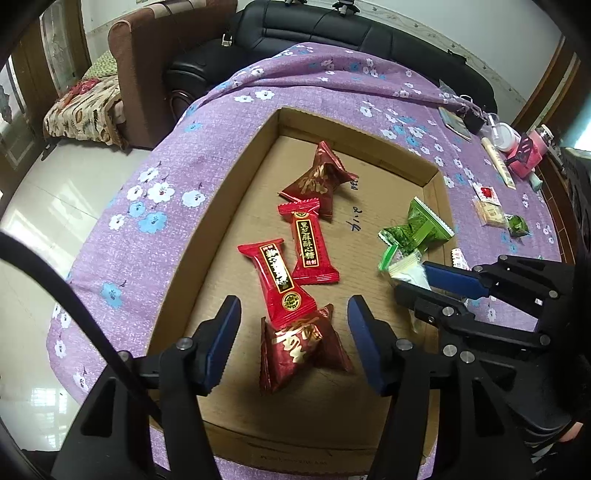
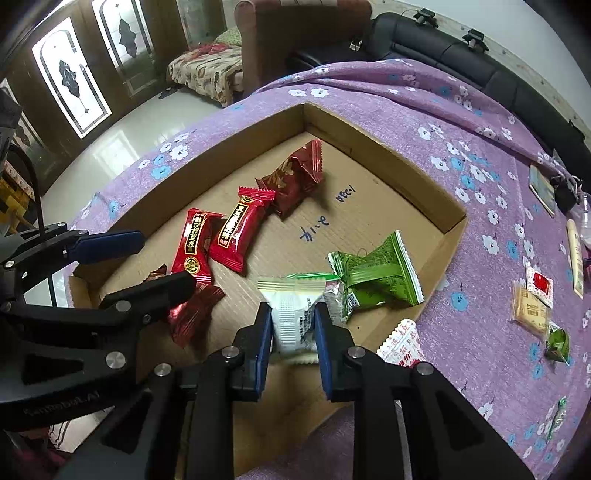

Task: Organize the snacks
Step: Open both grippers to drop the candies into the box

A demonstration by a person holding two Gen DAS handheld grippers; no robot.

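Observation:
A shallow cardboard tray (image 1: 221, 206) (image 2: 388, 155) lies on the purple flowered cloth. In it lie two bright red bar candies (image 1: 280, 284) (image 2: 194, 243), two dark red pouches (image 1: 299, 347) (image 2: 291, 181), and green packets (image 1: 421, 229) (image 2: 376, 273). My left gripper (image 1: 293, 332) is open, its jaws on either side of the near dark red pouch. My right gripper (image 2: 291, 332) is shut on a white packet (image 2: 291, 317) over the tray's right part; it also shows in the left wrist view (image 1: 413, 280).
Loose snacks lie on the cloth right of the tray: a red-and-white sachet (image 2: 539, 284), a beige cracker packet (image 2: 530, 310), a small green candy (image 2: 557, 343), a white-red packet (image 2: 402, 343). Jars and small items (image 1: 506, 136) stand far right. A black sofa (image 1: 332, 29) is behind.

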